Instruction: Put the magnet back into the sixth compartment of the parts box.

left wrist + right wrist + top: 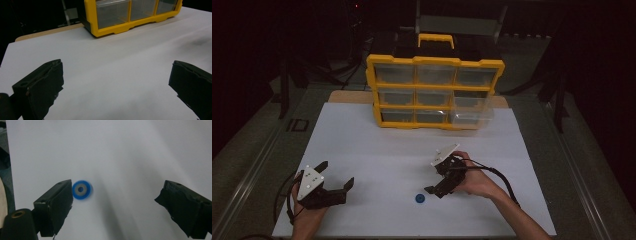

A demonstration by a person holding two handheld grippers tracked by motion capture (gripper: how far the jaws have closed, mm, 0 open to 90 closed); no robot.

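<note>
One small blue ring [420, 198] lies flat on the white table [377, 150], at about 6 o'clock of the sheet, near its front edge. The right gripper [438, 190] hangs just at the ring's 2 o'clock, jaws spread wide and gripping nothing. In the right gripper view the ring [82, 190] is blurred and sits just beside the tip of the left-hand jaw, at about 9 o'clock of the gap; whether they touch I cannot tell. The left gripper [337, 176] rests at the table's 8 o'clock, well apart from the ring, jaws also wide open and empty. A yellow organizer [434, 92] stands at 12 o'clock, one clear drawer [471, 114] at its right pulled partly out.
</note>
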